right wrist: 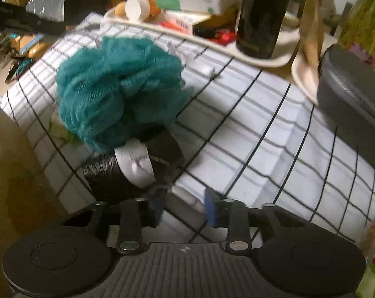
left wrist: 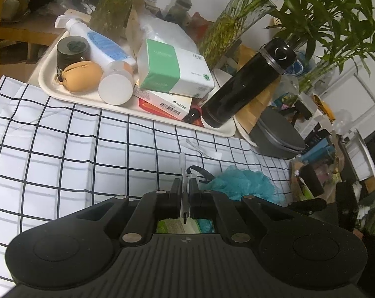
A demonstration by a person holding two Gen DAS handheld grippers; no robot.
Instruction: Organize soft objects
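Left wrist view: we see the left gripper (left wrist: 185, 186) with its black jaws pressed together on a thin clear plastic strip (left wrist: 182, 166) that rises from between them. It hovers over a white cloth with a black grid pattern (left wrist: 76, 144). Just to the right of the jaws lies the teal mesh bath sponge (left wrist: 244, 182), resting on the cloth, with a black loop (left wrist: 200, 171) beside it.

Behind the cloth stands a cream rectangular tray (left wrist: 71, 94). On it we note a tan rounded pouch (left wrist: 82, 75), a white spray bottle with a blue label (left wrist: 98, 42), a green-and-white carton (left wrist: 173, 69) and a tall black cylindrical flask (left wrist: 247, 84) leaning at the tray's right end. A grey oval case (left wrist: 276, 134) sits to the right of the tray.

Right wrist view: we see the right gripper (right wrist: 185, 207), its blue-padded fingers (right wrist: 211, 208) partly spread; a pale, blurred object lies between them, and we cannot tell whether the pads press on it. The teal sponge sits ahead and to the left, touching a black bundle wrapped in a grey band (right wrist: 135, 164).
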